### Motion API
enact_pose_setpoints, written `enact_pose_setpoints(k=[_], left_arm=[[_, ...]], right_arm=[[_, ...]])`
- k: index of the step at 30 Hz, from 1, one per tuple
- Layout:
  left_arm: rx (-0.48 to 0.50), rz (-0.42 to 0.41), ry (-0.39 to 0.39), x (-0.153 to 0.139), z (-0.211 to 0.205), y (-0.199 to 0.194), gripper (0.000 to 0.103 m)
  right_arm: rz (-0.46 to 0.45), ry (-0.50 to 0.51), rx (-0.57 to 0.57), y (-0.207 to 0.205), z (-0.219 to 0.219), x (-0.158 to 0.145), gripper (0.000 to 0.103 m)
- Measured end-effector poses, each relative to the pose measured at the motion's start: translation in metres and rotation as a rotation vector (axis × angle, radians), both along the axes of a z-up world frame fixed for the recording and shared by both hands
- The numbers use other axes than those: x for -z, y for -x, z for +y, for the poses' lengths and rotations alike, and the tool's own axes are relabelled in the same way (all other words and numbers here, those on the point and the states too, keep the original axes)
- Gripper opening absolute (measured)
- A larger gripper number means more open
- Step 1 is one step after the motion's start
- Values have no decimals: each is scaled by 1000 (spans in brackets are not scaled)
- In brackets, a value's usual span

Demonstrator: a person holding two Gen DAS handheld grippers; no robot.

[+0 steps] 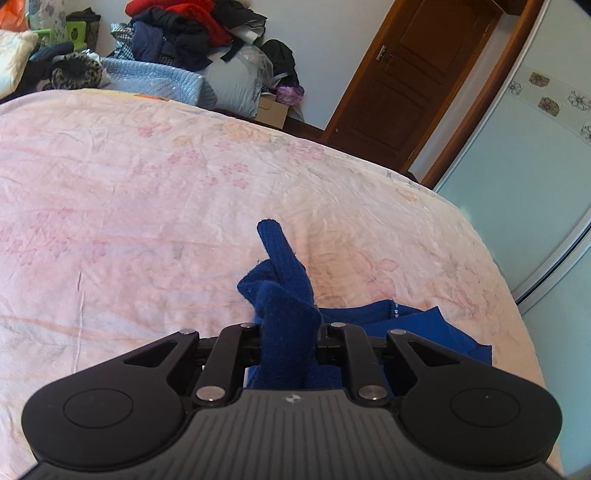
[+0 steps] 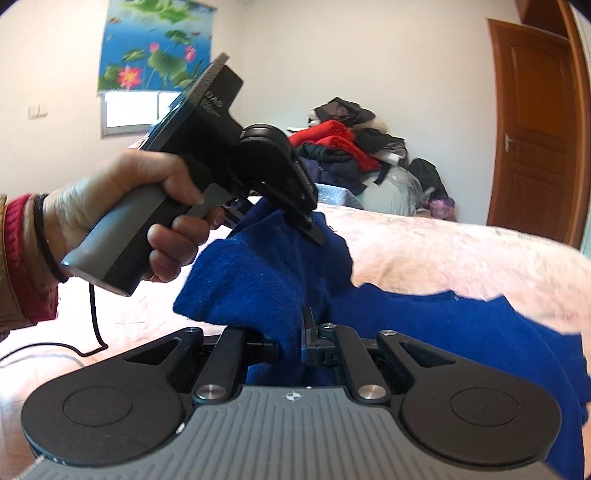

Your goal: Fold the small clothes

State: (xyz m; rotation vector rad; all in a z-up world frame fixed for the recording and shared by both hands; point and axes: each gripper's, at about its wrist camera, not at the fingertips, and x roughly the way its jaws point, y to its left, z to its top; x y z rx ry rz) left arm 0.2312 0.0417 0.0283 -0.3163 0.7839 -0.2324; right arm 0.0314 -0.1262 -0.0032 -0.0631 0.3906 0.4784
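Blue knit garment (image 2: pixel 266 280): soft, light, floppy. Left tongs (image 2: pixel 308 225), right tongs (image 2: pixel 299 339) both clamped on bunched cloth above bed (image 1: pixel 147 184); edges better hold.

Garment (image 1: pixel 284 295) on bed (image 1: pixel 110 184); clothes pile (image 1: pixel 177 33) behind.

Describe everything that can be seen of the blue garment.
The blue garment is a deep blue, fuzzy knitted piece, soft and limp. Both grippers are shut on it: the left gripper pinches one bunched part, the right gripper another, so the cloth between them is raised above the bed. The rest trails down to the right onto the pink sheet. In the left wrist view a narrow tube of cloth sticks out past the fingers. A few small shiny studs show near one edge.
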Motion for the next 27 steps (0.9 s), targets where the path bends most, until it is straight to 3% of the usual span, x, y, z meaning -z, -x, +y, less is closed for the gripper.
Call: enact_pose_setpoints(k=[17, 27], left_arm=[[35, -63, -125, -25, -67, 12, 14], [92, -84, -146, -33, -111, 18, 14]], right_arm=[[6, -153, 73, -10, -56, 9, 9], [2, -197, 137, 6, -91, 12, 9]])
